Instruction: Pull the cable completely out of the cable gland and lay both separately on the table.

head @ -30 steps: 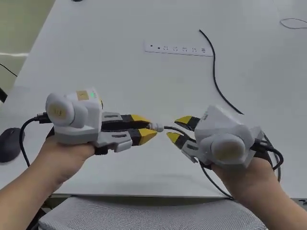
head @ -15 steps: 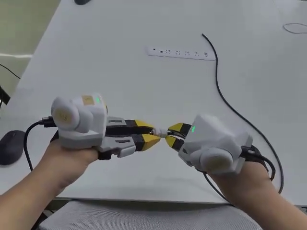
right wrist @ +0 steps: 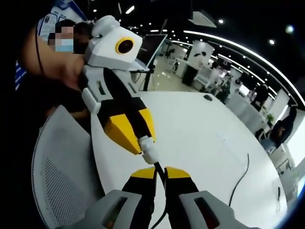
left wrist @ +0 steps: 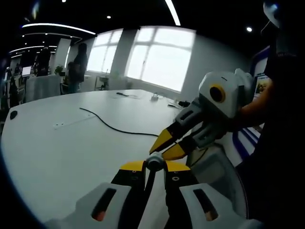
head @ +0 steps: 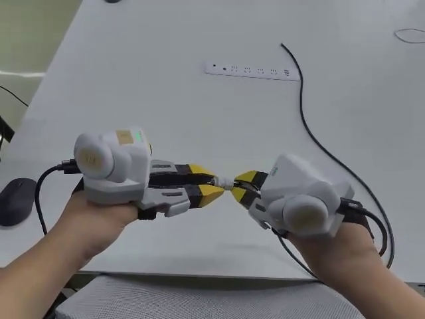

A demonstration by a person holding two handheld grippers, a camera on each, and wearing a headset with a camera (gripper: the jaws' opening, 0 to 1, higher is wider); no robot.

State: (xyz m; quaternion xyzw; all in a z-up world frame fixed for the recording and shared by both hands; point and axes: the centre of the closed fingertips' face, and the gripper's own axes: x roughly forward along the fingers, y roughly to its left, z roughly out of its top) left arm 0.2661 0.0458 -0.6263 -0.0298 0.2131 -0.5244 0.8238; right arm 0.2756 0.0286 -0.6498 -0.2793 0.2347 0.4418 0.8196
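The small white cable gland [head: 224,183] hangs in the air above the white table's [head: 153,86] near edge, pinched in my left gripper [head: 214,187], which is shut on it. In the left gripper view the gland [left wrist: 154,161] sits between the yellow tips. A black cable [right wrist: 160,174] leaves the gland [right wrist: 147,145] and passes straight between the jaws of my right gripper [head: 240,188], shut on it just right of the gland. The two grippers stand tip to tip, almost touching. Beyond the right hand the cable [head: 305,113] trails across the table to the far side.
A white power strip [head: 249,70] lies at the far middle of the table. A dark mouse [head: 14,199] sits by the left edge, a thin loop of wire [head: 408,34] at the far right. A grey mesh chair back [head: 199,299] is below the near edge.
My right gripper, open and a little apart one second ago, has moved left up to the gland and shut on the cable. The left gripper has kept its hold.
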